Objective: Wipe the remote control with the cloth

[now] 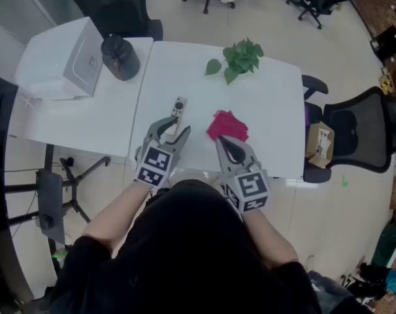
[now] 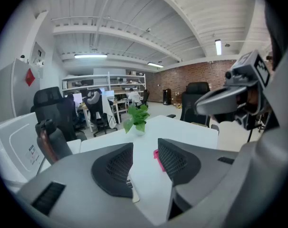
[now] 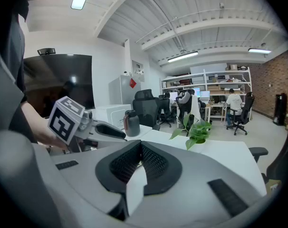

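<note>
A slim grey remote control lies on the white table, with a crumpled red cloth to its right. My left gripper hovers just short of the remote's near end, open, with nothing between its fingers. In the left gripper view the remote peeks from behind the left pad and the cloth shows past the right pad. My right gripper is shut and empty, its tip at the cloth's near edge. The right gripper view shows its pads pressed together.
A potted green plant stands at the table's far side. On the adjoining table at left sit a dark jug and a white box. A black office chair and a small cardboard box are at the right.
</note>
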`<act>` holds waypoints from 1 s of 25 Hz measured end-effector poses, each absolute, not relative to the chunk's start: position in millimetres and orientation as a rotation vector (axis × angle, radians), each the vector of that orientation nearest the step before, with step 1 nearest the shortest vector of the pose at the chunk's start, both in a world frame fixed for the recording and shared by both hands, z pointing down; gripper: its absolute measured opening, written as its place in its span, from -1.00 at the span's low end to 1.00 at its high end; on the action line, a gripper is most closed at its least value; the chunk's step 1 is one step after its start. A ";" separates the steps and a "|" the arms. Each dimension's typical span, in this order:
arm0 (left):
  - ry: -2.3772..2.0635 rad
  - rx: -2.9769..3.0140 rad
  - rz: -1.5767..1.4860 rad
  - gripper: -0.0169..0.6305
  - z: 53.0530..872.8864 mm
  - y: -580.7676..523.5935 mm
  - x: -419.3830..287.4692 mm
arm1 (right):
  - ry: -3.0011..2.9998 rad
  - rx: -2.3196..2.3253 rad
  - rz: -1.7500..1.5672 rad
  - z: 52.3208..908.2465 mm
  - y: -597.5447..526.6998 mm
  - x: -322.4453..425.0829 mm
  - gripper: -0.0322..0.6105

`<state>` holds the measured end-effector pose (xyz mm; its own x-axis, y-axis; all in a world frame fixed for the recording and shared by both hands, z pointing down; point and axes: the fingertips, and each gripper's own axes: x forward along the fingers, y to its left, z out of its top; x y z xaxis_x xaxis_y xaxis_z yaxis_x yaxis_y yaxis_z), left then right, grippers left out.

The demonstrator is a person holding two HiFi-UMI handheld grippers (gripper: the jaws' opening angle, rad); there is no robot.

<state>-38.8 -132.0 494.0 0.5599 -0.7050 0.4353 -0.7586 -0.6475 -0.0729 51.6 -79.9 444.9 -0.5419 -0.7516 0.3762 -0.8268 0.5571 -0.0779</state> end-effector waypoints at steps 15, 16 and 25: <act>-1.345 2.170 0.923 -0.03 669.6 -191.5 -87.2 | -2.457 1.307 0.374 452.6 -76.3 64.5 -0.87; -1.339 2.150 0.933 -0.03 676.1 -192.1 -86.0 | -2.453 1.307 0.377 453.3 -76.0 65.4 -0.87; -1.334 2.058 0.979 -0.03 704.1 -201.7 -76.6 | -2.450 1.312 0.389 455.3 -74.8 68.5 -0.87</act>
